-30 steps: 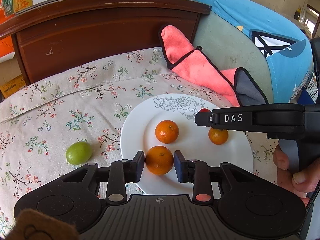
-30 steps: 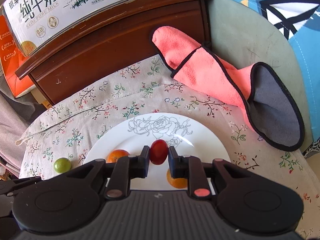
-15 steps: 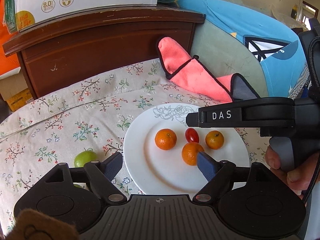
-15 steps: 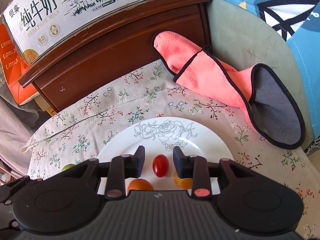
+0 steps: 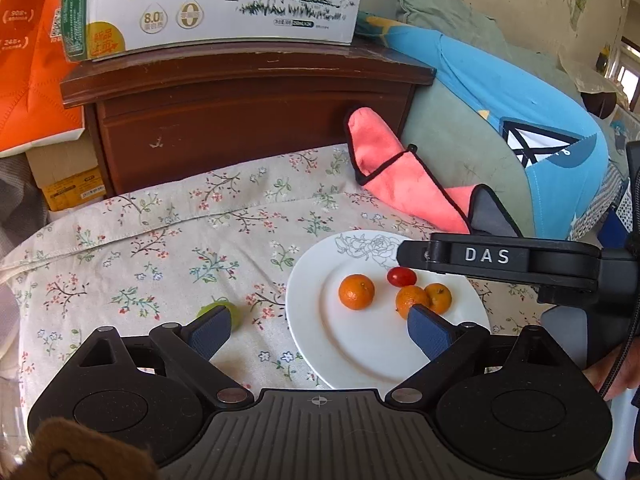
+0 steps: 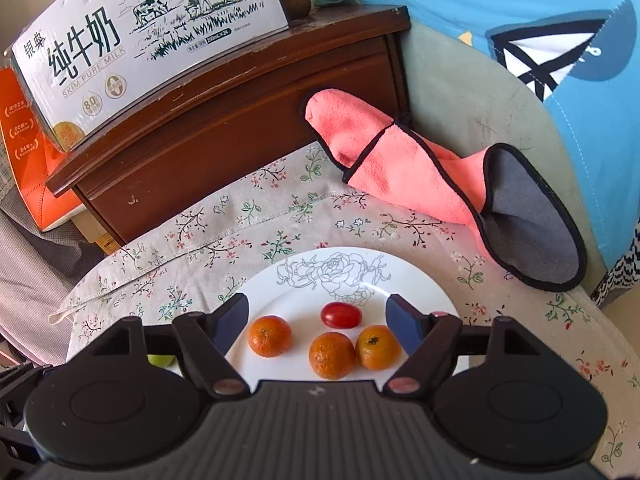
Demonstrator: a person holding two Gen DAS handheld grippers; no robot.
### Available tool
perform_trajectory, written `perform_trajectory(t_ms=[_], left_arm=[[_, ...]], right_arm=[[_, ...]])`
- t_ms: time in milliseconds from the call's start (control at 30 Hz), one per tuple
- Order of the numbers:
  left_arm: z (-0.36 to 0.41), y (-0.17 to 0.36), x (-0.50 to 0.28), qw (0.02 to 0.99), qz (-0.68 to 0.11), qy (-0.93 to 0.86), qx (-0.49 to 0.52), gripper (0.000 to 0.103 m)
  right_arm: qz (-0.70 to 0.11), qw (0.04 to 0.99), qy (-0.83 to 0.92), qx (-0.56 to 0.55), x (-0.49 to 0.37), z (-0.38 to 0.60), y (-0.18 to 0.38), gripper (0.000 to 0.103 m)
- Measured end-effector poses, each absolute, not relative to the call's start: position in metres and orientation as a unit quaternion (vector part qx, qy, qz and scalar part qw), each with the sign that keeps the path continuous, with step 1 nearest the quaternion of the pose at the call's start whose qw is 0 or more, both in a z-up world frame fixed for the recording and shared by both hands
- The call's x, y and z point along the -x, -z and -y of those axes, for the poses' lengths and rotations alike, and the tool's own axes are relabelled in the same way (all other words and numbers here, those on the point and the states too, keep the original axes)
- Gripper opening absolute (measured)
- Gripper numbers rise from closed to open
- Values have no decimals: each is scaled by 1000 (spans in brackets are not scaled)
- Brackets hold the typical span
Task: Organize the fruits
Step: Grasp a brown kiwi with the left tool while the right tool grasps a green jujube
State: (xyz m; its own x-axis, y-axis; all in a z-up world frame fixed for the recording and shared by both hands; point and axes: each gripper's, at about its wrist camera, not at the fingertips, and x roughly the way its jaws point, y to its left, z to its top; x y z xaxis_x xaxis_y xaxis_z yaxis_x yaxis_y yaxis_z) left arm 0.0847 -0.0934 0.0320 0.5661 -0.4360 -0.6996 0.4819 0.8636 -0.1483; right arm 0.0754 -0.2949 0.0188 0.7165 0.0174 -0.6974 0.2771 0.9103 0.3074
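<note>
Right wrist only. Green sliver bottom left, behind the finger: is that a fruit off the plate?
Observer: Yes. A lime lies on the cloth, left of the plate and apart from it.
Operator: Left gripper holding anything?
Observer: No. The left gripper is open, its jaws have just been opening, and nothing is gripped; one pad partly hides the lime.
</note>
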Motion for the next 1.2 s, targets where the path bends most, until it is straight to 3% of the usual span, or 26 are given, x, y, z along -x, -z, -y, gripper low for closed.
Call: perform_trajectory(t_ms=[233,633,1000,1200], left_arm=[[56,-38,-95,884,-411,222,-15,99],[6,-27,-102,881,-436,184,10,99],[-12,-11,-86,878,-444,177,-3,99],[-10,-1,-75,873,-457,171,-23,99]], right_arm=[[-364,908,56,-200,-59,283,-23,93],[-376,907,-7,-187,-19,242,-24,93],[-407,902,-92,-111,13,179,-9,84],[-431,887,-125,-108,17,158,7,70]])
